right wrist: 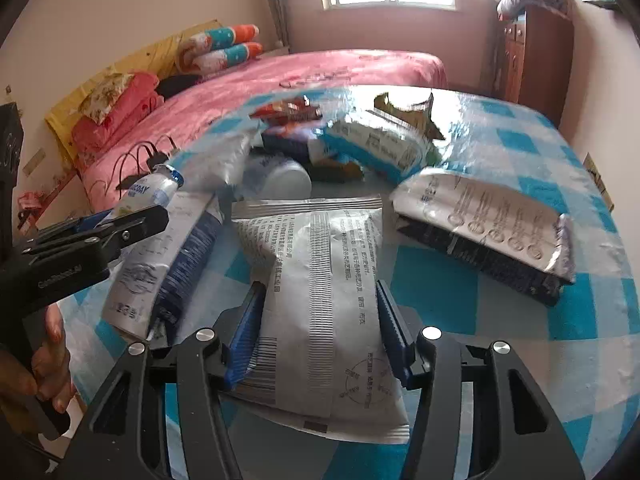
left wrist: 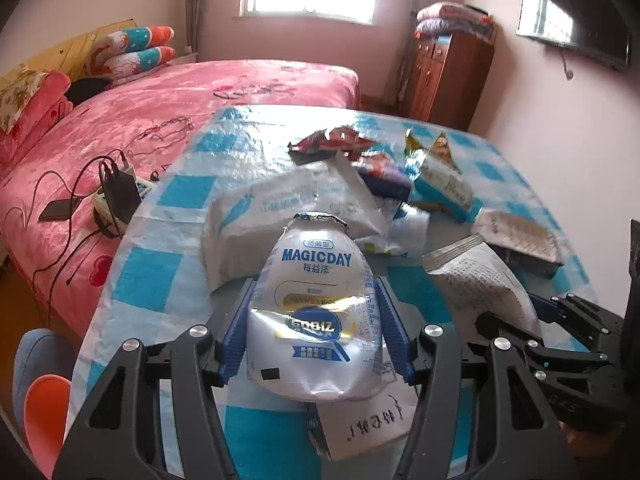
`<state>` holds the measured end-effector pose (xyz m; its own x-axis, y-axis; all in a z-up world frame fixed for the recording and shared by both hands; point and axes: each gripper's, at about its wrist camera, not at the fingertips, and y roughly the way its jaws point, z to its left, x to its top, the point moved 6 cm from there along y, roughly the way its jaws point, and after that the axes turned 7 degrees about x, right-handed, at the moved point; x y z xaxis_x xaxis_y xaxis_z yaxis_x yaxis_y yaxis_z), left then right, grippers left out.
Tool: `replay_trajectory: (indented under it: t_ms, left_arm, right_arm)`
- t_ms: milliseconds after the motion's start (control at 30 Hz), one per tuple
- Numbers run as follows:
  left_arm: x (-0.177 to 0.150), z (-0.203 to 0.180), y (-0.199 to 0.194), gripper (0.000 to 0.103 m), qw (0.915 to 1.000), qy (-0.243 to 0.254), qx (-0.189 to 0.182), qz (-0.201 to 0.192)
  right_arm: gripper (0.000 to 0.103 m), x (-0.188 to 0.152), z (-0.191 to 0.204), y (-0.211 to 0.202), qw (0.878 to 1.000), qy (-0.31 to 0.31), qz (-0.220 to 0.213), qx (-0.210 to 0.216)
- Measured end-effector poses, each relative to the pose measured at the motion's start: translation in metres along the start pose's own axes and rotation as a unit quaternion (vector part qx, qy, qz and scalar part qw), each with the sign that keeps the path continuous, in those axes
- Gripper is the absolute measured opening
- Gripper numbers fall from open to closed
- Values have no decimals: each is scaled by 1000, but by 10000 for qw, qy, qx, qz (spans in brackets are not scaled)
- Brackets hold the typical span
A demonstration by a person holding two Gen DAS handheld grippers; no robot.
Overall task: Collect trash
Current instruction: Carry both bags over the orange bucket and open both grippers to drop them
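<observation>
A white MAGICDAY drink bottle (left wrist: 316, 264) lies between the blue pads of my left gripper (left wrist: 314, 312), which press on its sides. In the right wrist view that bottle (right wrist: 150, 194) sticks out of the left gripper (right wrist: 120, 224), clear of the table. My right gripper (right wrist: 320, 320) is closed on a white printed packet (right wrist: 320, 248), which is creased at the waist between the pads. The left wrist view shows this packet (left wrist: 476, 276) and the right gripper (left wrist: 532, 312) at the right. Both are over a table with a blue-and-white checked cloth (right wrist: 500, 280).
More trash lies behind: a large white bag (left wrist: 288, 200), red wrappers (left wrist: 332, 140), a blue-white pack (left wrist: 440, 184), a dark-edged pack (right wrist: 492, 232). A handwritten note (left wrist: 368, 420) lies under the bottle. A pink bed (left wrist: 160, 112) with a power strip (left wrist: 116, 196) stands to the left, and a wooden cabinet (left wrist: 448, 76) stands behind.
</observation>
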<state>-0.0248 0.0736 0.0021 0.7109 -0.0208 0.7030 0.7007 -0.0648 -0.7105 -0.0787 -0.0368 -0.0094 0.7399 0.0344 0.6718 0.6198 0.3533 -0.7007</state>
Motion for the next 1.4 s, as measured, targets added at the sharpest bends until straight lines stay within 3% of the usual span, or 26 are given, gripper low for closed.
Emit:
replay_trajectory:
  t_ms: [333,600,867,1133,1233,1333,1400]
  left_arm:
    - [-2,33,-48,59,9983,-406,-122,-401]
    - [-30,114,-83,59,9926,-943,488,-581]
    - [-82,209,-100,60,9784,-1545,1288,-475]
    - [-152,278,-84,60,9608,-2079,1831,105]
    - [-173,297,-79,79,9531,-2259,1988,313]
    - [-190,311,-81,81,9473,-2355,2131,417]
    - [-196,317,-84,86,9458,-2386,2163,420]
  right_arm:
    - [55,20,39,-29,9990,-148,-312,274]
    - [55,29,130,-29,9914,-657,-210,1115]
    - [55,17,247,-3,9674,-1364,204,2124]
    - [57,-16,338,48,9390,-1833,905,2764]
    - [66,-29,358,68,9317,-1957,1165,2829]
    - [73,-34,361,79,9326,-1812,1288,2842]
    - [83,-32,355,80,9369,-1682,1271,2789]
